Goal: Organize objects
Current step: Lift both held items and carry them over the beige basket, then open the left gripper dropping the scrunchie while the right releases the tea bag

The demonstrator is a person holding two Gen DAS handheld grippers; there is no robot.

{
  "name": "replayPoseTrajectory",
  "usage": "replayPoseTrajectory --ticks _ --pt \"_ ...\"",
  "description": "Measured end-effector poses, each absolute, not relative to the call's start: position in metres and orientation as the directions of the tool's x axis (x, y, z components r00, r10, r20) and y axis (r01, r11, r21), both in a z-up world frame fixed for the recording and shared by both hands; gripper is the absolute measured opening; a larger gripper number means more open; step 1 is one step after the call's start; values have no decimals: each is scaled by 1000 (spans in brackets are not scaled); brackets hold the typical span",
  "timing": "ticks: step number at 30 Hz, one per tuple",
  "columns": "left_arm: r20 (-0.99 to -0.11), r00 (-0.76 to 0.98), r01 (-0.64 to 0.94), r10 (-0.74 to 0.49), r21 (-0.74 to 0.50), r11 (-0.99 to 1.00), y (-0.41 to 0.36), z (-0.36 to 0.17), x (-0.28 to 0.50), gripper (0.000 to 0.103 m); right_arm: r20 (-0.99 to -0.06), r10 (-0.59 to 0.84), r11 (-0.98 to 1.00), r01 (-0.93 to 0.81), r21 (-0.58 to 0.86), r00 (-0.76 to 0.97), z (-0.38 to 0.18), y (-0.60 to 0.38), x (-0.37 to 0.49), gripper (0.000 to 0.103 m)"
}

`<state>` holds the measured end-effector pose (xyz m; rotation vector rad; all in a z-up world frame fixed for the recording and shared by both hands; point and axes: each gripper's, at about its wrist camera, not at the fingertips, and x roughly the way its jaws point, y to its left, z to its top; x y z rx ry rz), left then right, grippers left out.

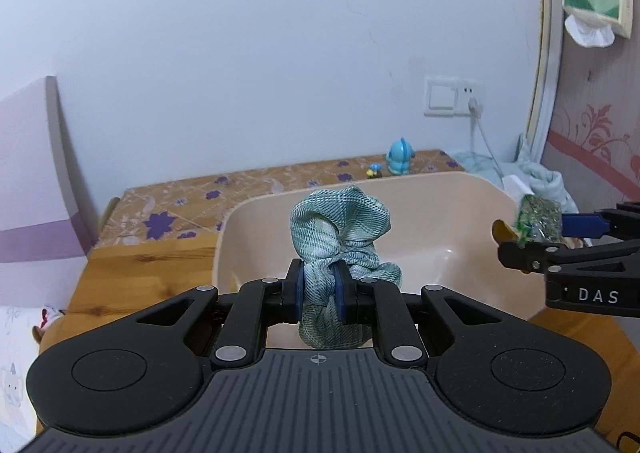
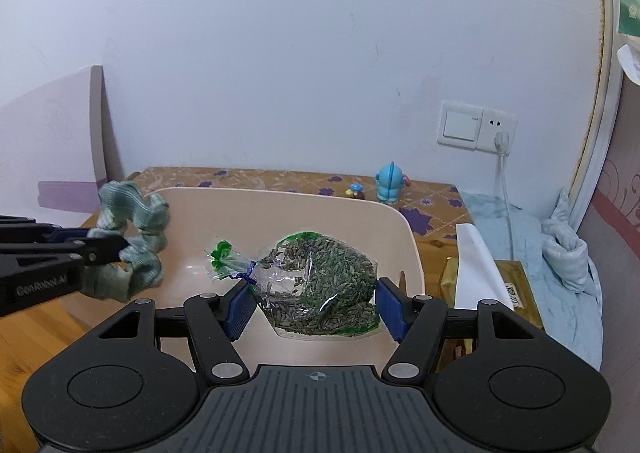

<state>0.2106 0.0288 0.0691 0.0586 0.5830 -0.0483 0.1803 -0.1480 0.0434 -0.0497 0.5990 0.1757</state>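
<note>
Sachet (image 2: 320, 289) crosswise — knotted end leftward

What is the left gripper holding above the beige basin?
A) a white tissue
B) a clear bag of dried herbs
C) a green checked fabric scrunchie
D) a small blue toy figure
C: in the left wrist view the left gripper is shut on the green checked scrunchie over the beige basin, while the herb bag sits in the right gripper.
</note>
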Motion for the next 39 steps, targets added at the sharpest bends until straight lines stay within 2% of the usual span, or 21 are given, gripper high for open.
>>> replayPoseTrajectory --ticks 12,23,26,28,33,36,39 --pt "-713 700 99 -37 45 994 19 22 257 15 -647 117 983 -182 -34 754 18 -137 207 63" --pt "-743 666 113 -68 11 993 20 13 259 16 -670 91 983 -176 -60 736 17 -135 210 67" --pt "-735 674 90 -67 -8 996 23 14 257 39 -664 86 982 -177 -70 743 20 -136 208 69" --pt "-712 700 83 -59 -1 997 24 19 252 58 -658 85 982 -175 -72 749 23 -136 204 72" --pt "-662 749 69 -33 29 997 24 33 237 74 -637 99 986 -161 -41 765 31 -142 191 83" --pt "-636 772 61 -16 50 997 24 40 225 77 -626 110 988 -153 -16 772 35 -147 184 92" --pt "-630 776 68 -28 40 997 24 46 215 78 -618 109 990 -140 -2 778 41 -153 177 93"
